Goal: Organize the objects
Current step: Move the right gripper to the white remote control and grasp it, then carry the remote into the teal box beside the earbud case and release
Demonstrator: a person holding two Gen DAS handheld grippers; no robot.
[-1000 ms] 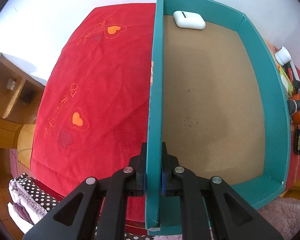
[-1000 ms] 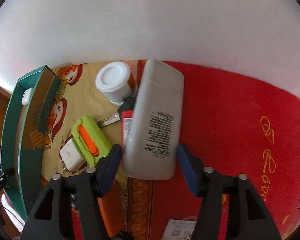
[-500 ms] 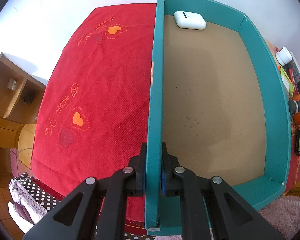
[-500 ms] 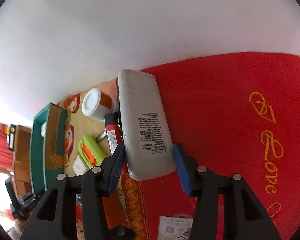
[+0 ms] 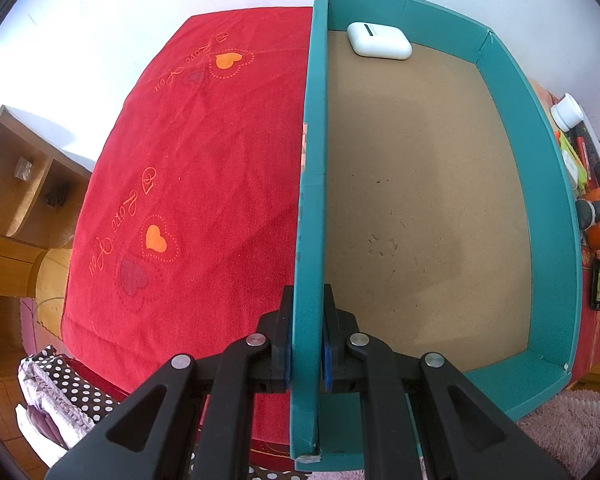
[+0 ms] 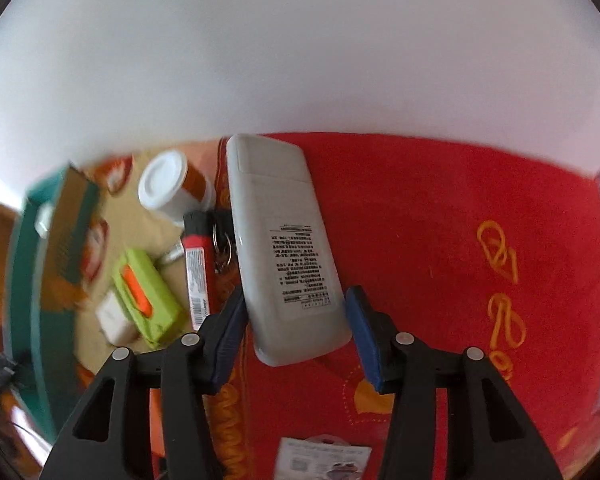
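Teal box wall pinched by left tool, right tool apparently pinching grey power bank, left pad contact blurred

box floor mostly bare, earbud case at far wall

White wall, wooden shelf unit (open cubbies), pink rug.
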